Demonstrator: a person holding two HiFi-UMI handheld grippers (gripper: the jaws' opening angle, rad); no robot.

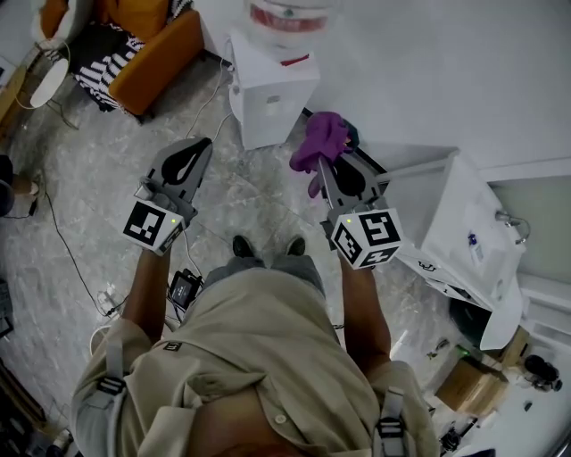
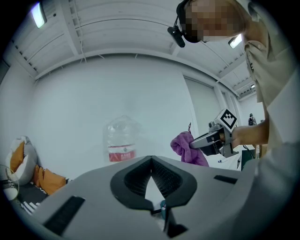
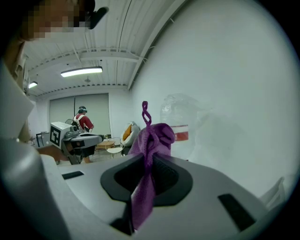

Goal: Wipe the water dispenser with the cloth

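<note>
So, your right gripper [image 1: 335, 165] pinches the cloth [image 1: 319, 143] bunched at its tips, ready to wipe; the dispenser [image 1: 270, 100] stands ahead. Your left gripper [image 1: 201, 145] has its jaws together, empty, held aside.

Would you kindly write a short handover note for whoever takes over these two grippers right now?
Left gripper: shut, empty, raised in the air.
Right gripper: shut on the purple cloth, bunched above the jaws.
Water dispenser: on the floor ahead, bottle on top.
Done: cloth is in hand.
To do: bring the cloth onto the dispenser and wipe; no contact shows yet.
</note>
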